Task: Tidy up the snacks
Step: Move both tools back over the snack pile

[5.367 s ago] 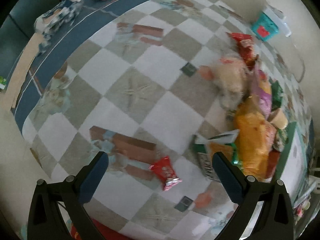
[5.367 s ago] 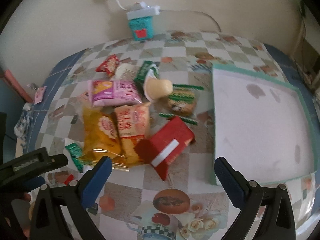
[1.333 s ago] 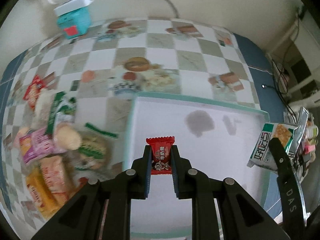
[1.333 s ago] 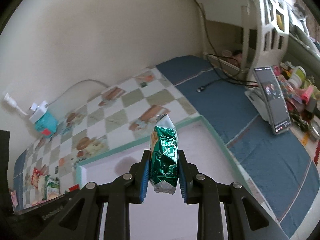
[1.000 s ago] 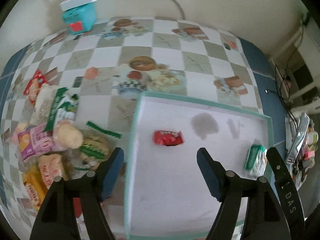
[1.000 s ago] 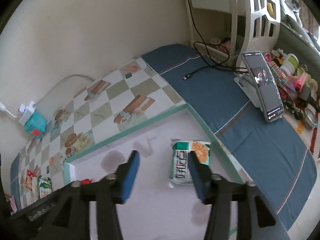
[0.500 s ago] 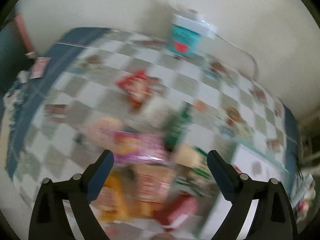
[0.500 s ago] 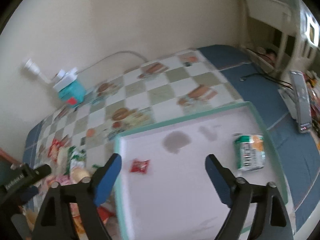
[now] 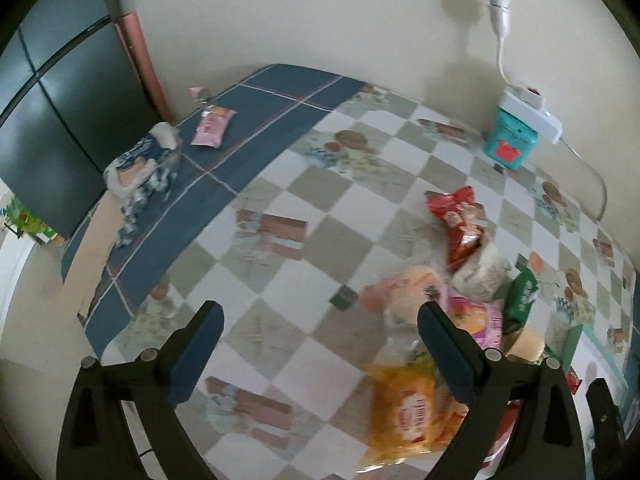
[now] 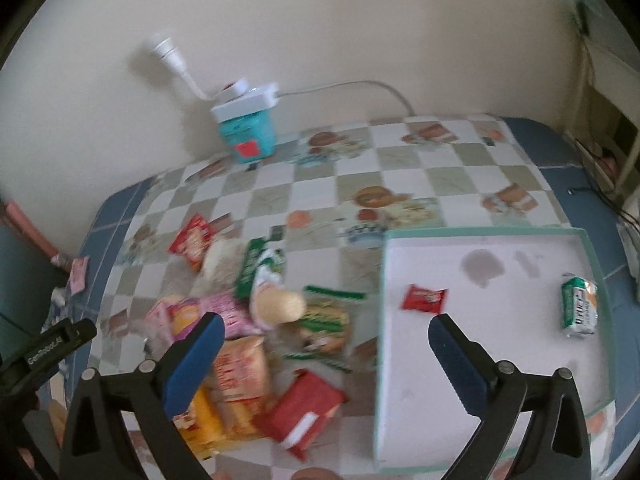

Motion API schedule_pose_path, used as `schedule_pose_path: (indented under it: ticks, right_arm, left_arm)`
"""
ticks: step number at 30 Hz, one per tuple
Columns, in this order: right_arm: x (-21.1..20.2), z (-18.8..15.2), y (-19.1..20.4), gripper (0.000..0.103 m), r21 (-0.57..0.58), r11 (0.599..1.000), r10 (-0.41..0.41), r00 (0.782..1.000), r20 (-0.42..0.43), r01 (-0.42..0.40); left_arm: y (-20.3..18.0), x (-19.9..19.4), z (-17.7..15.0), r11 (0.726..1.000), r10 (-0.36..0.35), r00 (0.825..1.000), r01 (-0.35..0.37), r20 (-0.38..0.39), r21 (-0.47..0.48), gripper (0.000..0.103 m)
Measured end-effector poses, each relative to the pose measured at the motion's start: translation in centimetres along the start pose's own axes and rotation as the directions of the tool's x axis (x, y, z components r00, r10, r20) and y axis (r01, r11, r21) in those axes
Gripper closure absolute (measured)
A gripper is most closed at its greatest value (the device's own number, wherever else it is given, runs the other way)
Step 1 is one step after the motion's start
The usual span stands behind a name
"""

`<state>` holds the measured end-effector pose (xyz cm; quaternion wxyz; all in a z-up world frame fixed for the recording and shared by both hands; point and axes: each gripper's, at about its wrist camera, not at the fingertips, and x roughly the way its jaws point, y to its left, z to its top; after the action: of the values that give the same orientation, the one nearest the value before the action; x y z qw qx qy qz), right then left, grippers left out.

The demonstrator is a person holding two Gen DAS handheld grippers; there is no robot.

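Note:
A heap of snack packs (image 10: 256, 320) lies on the checkered tablecloth, left of a white tray (image 10: 496, 408) with a teal rim. In the tray lie a small red candy pack (image 10: 425, 299) and a green cracker pack (image 10: 579, 310). My right gripper (image 10: 322, 354) is open and empty, above the heap's right side and the tray's left rim. My left gripper (image 9: 320, 344) is open and empty over bare cloth, left of the heap (image 9: 452, 312). A yellow bag (image 9: 404, 412) and a red pack (image 9: 458, 218) show in the left wrist view.
A teal box with a white power strip (image 10: 250, 128) stands by the back wall. A pink packet (image 9: 212, 128) and a crumpled cloth (image 9: 140, 168) lie on the blue border at the far left. A dark cabinet (image 9: 60, 100) stands beyond.
Both grippers let go of the red candy and the green cracker pack in the tray, opened, and swung back left toward the heap.

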<state>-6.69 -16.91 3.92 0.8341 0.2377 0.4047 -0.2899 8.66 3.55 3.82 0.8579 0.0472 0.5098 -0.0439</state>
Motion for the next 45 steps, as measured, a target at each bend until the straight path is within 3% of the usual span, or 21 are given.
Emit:
schedule_pose_path:
  ticks: [12,16,20,27,31,36,45]
  right_arm:
    - [0.1,-2.1,7.2,0.000,-0.095,0.988,0.117,0.992,-0.043,-0.120]
    - [-0.1,-2.3,8.1,0.000,-0.087,0.984,0.150,0.988,-0.044,-0.153]
    - [-0.1,-2.6,8.7,0.000,-0.113,0.984,0.131,0.990,-0.049,-0.136]
    - [0.4,-2.3,6.4,0.000,-0.080,0.991,0.100,0.991,-0.093,-0.108]
    - [1.9,-2.6,5.0,0.000,-0.051,0.997,0.052,0.983,-0.177,-0.062]
    - [4.4,-3.7,3.4,0.000,-0.050,0.999,-0.018,0.960,-0.278,0.004]
    - [6.2,-4.3,1.5,0.000,-0.058,0.997,-0.076,0.938,-0.338,0.059]
  left_arm:
    - [5.0,0.2,-0.4,0.997,-0.005,1.000,0.003,-0.019,-0.074,0.004]
    - [6.0,0.6,-0.7,0.995,-0.022,0.999,0.018,-0.040,-0.099,0.004]
    - [6.3,0.9,-1.0,0.993,-0.041,0.997,0.034,-0.066,-0.110,0.004]
    - [5.8,1.6,-1.6,0.990,-0.112,0.988,0.102,-0.109,-0.094,0.005]
    - [5.0,2.9,-2.3,0.984,-0.165,0.970,0.148,-0.181,-0.101,0.005]
    - [3.0,5.2,-3.6,0.966,-0.255,0.916,0.228,-0.309,-0.122,0.005]
    - [-1.4,6.8,-5.2,0.962,-0.267,0.875,0.268,-0.403,-0.056,0.005]
